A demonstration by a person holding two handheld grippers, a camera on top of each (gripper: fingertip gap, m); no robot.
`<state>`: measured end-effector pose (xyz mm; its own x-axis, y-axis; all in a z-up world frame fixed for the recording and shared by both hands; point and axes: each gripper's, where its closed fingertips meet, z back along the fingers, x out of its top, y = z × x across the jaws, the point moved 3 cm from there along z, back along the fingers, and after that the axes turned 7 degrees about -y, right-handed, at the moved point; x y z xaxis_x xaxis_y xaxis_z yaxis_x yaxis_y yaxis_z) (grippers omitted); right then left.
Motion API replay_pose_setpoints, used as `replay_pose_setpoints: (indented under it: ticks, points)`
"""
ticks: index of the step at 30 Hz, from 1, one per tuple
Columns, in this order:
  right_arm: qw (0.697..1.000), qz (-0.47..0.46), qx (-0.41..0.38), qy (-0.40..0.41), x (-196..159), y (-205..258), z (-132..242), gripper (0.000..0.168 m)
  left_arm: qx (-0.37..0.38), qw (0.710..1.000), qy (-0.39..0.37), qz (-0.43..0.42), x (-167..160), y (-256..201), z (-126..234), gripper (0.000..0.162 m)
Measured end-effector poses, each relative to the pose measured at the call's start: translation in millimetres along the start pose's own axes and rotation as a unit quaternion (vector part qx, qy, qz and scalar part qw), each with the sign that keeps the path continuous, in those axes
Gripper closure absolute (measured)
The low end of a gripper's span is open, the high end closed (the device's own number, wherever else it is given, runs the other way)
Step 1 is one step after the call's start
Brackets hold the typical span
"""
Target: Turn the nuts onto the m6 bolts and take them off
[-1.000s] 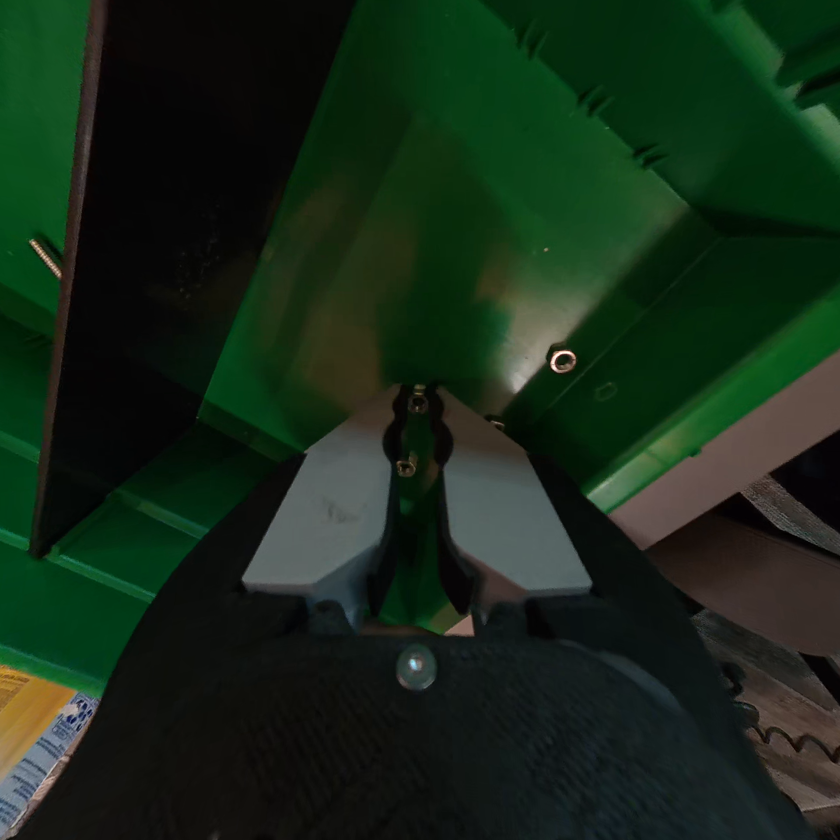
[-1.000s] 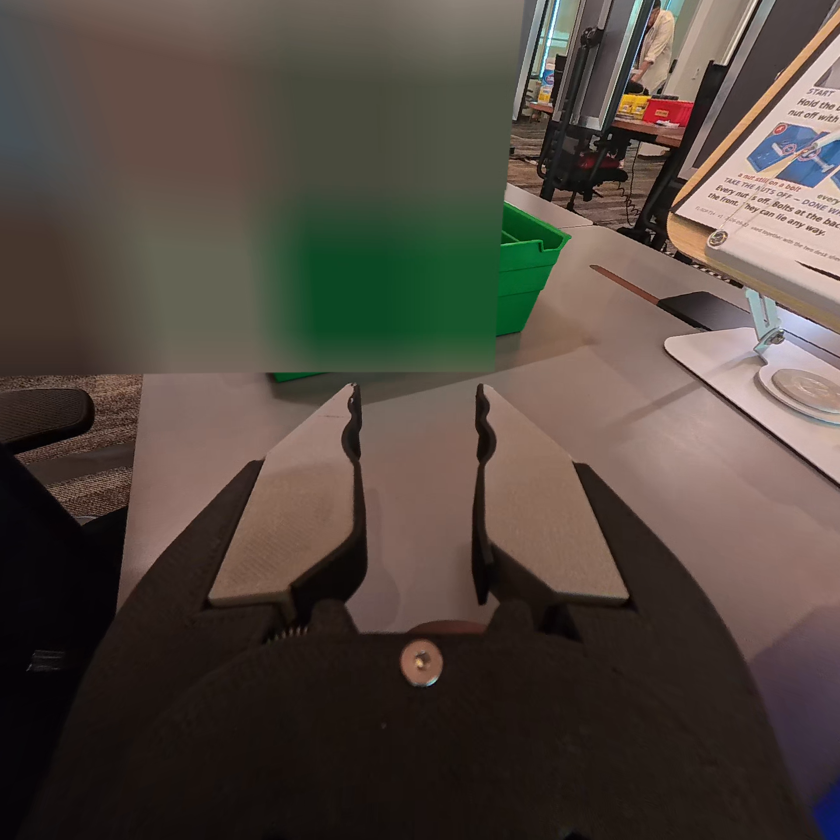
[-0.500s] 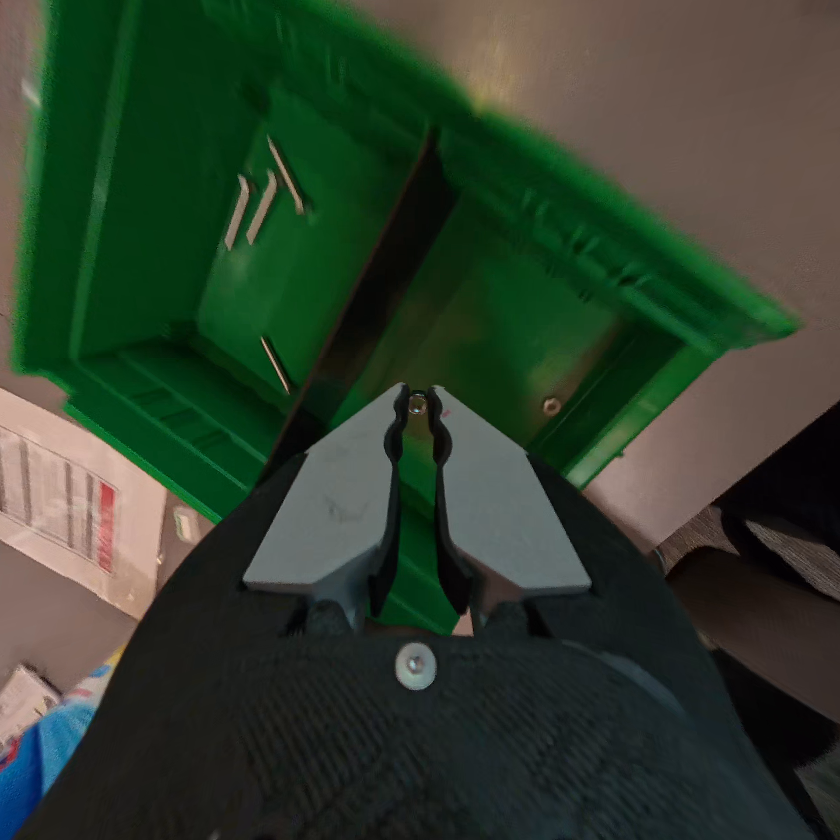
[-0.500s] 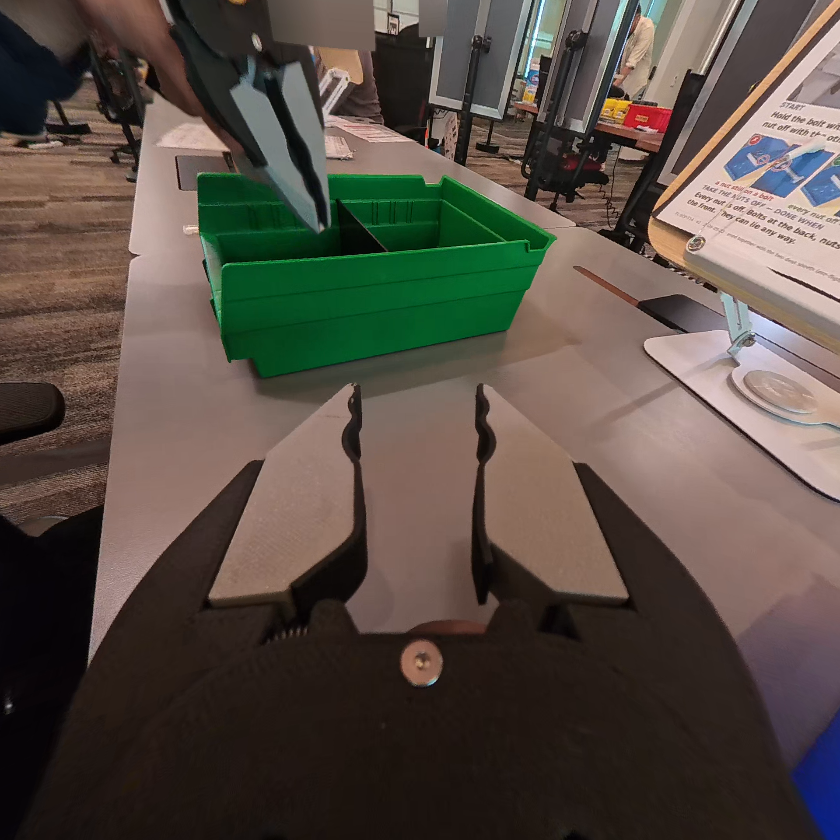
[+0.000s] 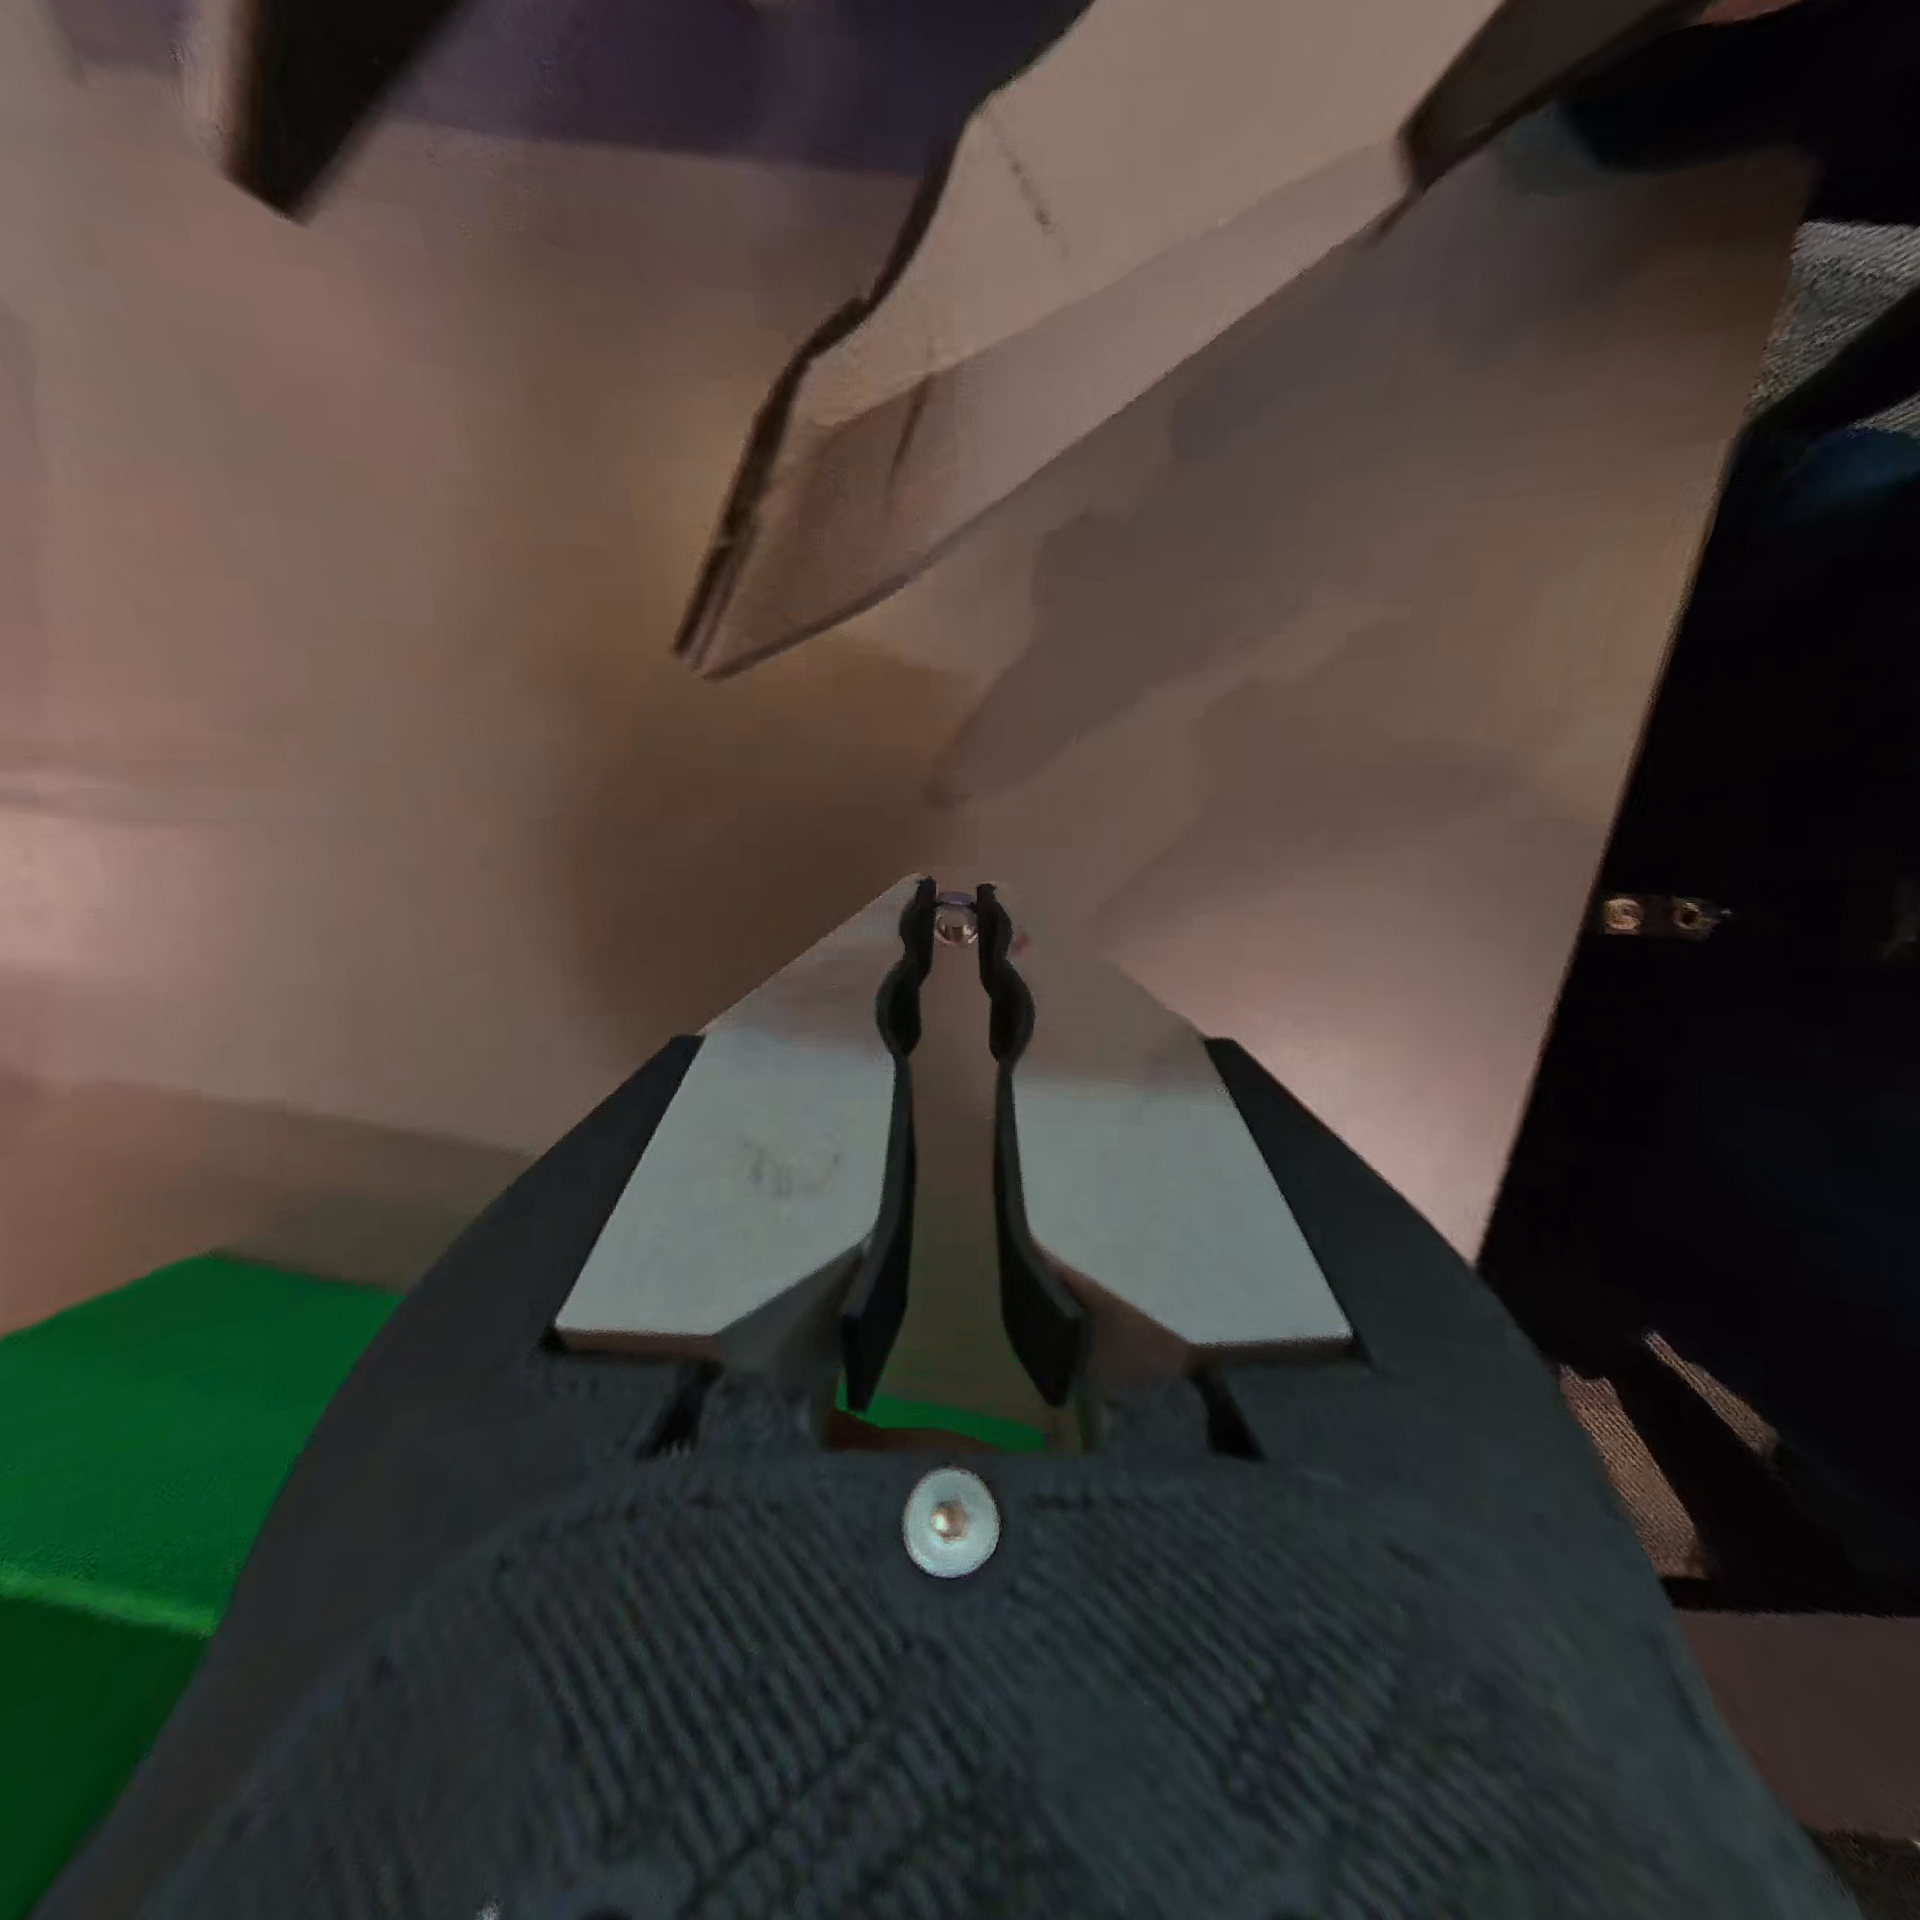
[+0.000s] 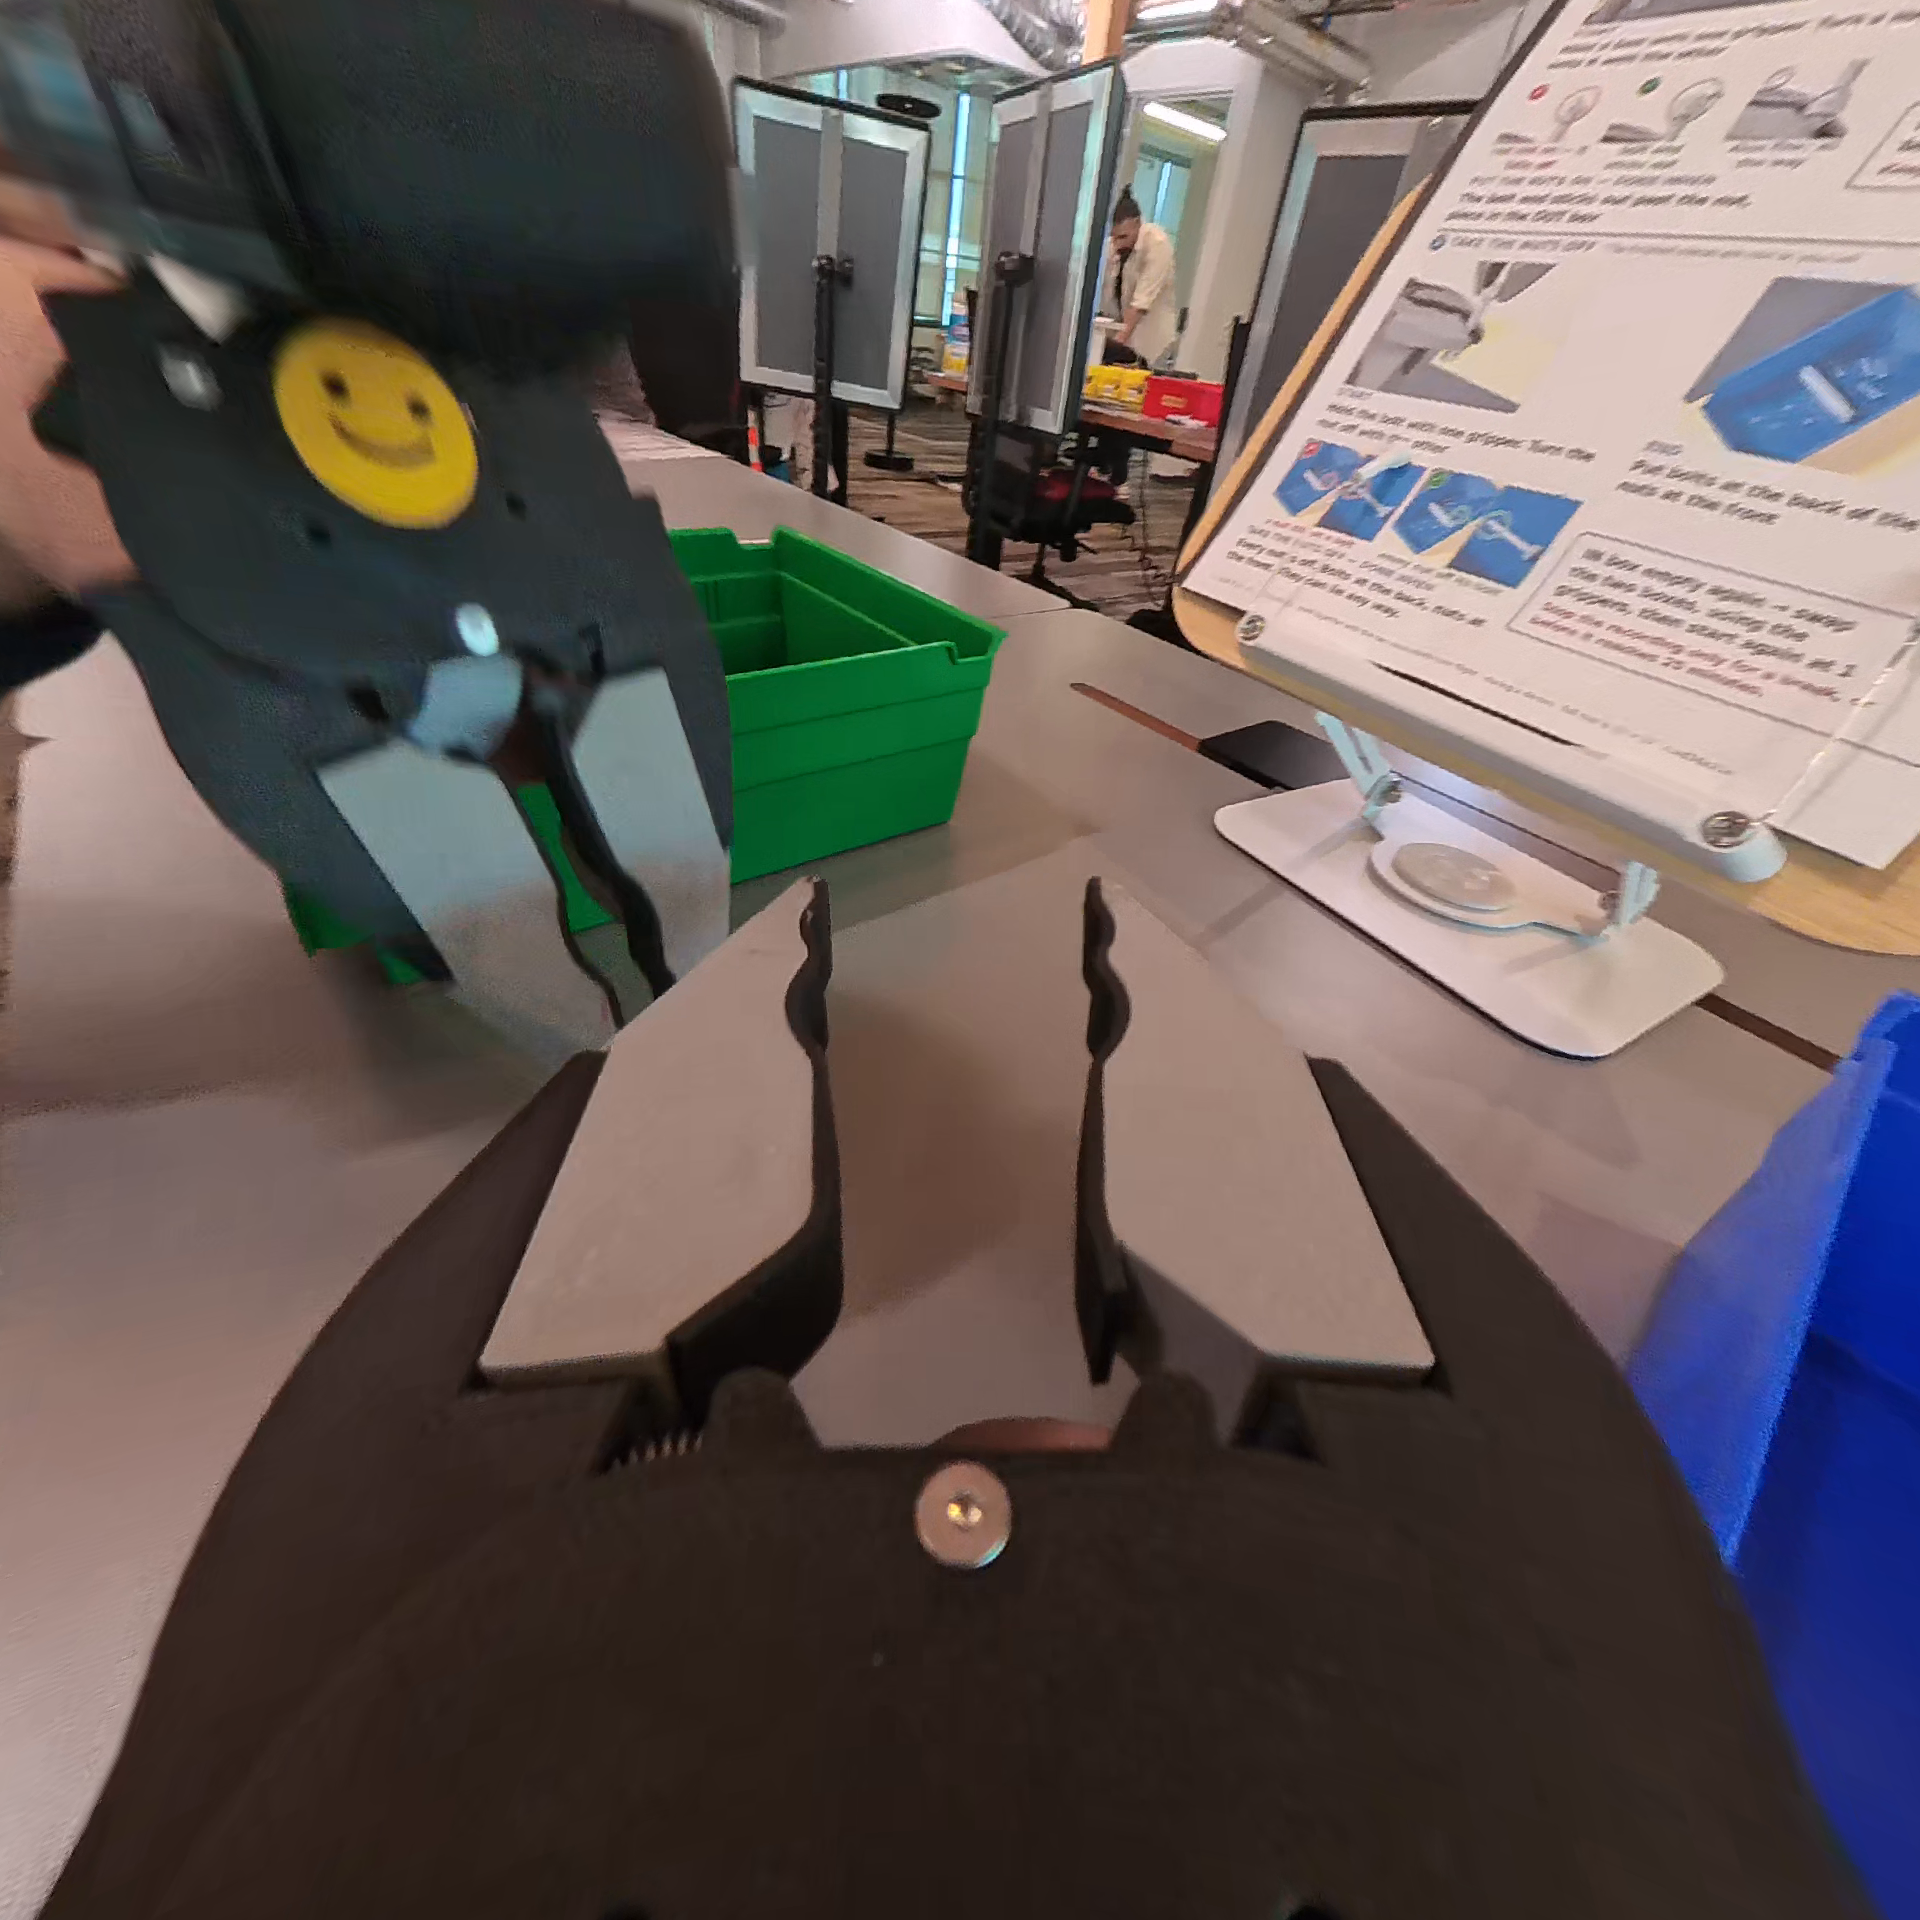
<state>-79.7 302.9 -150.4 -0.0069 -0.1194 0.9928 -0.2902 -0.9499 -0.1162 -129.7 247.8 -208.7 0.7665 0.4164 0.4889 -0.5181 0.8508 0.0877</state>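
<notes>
My left gripper is shut on a small silver nut pinched at its very tips, above the grey table. It also shows in the right wrist view, tilted down just left of my right gripper's fingers, with a yellow smiley disc on its body. My right gripper is open and empty, low over the table. Its blurred fingers show at the top of the left wrist view. The green bin with dividers stands behind. No bolt shows in these views.
A stand with an instruction sheet sits on a white base at the right. A blue bin is at the near right edge. A black chair is beside the table. A person stands far back. My hands' fingertips stand some 10 cm from each other.
My left gripper has lifted out of the green bin with the nut and swung over the table toward my right gripper. The right gripper stays open.
</notes>
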Motion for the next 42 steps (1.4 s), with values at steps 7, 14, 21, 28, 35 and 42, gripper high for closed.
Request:
replay_pose_setpoints:
  ticks: [7,14,21,28,35,42]
  points:
    - [1.0,0.006,-0.003,0.01,-3,1,-1,0.121,0.014,0.997,0.055,0.061,-24,20,-47,0.141]
    - [1.0,-0.003,-0.01,-0.009,4,-2,3,0.122,0.037,0.996,-0.028,0.074,0,24,2,0.137]
    - [1.0,0.001,-0.009,-0.005,2,0,1,0.122,0.174,0.977,-0.089,0.08,-15,82,117,0.137]
    - [1.0,-0.001,0.001,0.016,-10,3,-6,0.122,0.213,0.967,-0.035,0.139,-108,178,136,0.137]
    - [0.999,-0.001,0.006,0.051,-29,5,-19,0.122,0.131,0.986,0.095,0.03,-169,220,66,0.142]
    - [0.999,-0.009,0.002,0.048,-29,3,-25,0.123,0.065,0.99,0.121,-0.026,-191,222,33,0.159]
